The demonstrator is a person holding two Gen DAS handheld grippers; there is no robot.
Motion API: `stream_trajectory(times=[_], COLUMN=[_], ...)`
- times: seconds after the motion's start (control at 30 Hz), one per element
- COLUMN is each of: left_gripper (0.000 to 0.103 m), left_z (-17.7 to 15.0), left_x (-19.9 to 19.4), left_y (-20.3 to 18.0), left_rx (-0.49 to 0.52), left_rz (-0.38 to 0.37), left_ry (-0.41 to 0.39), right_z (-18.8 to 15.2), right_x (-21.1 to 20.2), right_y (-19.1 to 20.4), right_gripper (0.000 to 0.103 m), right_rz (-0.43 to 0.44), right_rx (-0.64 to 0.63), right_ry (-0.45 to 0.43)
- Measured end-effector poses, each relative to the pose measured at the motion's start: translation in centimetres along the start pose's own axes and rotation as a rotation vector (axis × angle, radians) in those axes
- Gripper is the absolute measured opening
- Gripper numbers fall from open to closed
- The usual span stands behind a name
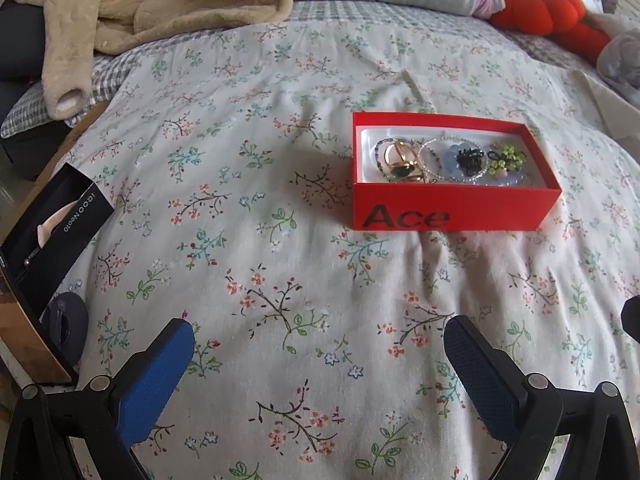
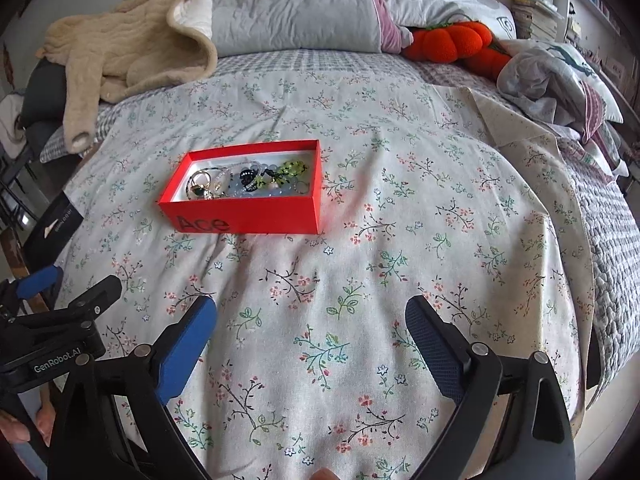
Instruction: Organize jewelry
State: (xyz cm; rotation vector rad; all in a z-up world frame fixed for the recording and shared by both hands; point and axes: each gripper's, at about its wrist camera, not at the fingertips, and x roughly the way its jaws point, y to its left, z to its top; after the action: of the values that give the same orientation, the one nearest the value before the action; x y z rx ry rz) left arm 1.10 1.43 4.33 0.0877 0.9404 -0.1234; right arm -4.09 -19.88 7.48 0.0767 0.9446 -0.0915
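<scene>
- Blue-padded left gripper [image 1: 320, 364] and right gripper [image 2: 310, 344] both hover spread wide, holding nothing.
- Red box [image 1: 452, 204] of tangled jewelry [image 1: 444, 160] sits ahead on the floral bedspread [image 1: 280, 280].
- Box lies forward-right of left, forward-left of right, long axis crosswise; neither looks clearly nearer.

An open red box [image 1: 454, 208] printed "Ace" in black on its near side sits flat on the floral bedspread, lid off, its white inside showing. Jewelry is heaped inside it: gold rings [image 1: 400, 156] with a dark green stone toward the left end, beaded bracelets [image 1: 436, 160] looped across the middle, a small black clip [image 1: 469, 159] on a pale blue piece, and a green beaded flower ornament [image 1: 510, 159] toward the right end.
</scene>
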Motion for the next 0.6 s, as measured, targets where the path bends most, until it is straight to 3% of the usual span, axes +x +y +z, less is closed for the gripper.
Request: stream_trajectory(times=[0.6], left_gripper=[0.103], left_z=[0.5], left_x=[0.9], left_y=[-0.5], left_rx=[0.015], left_rz=[0.009], left_ry=[0.021], right_z=[0.0], right_x=[1.3], right_y=[0.6], right_gripper=[0.097], right_rz=[0.009], right_rx=[-0.005], right_ry=[0.033])
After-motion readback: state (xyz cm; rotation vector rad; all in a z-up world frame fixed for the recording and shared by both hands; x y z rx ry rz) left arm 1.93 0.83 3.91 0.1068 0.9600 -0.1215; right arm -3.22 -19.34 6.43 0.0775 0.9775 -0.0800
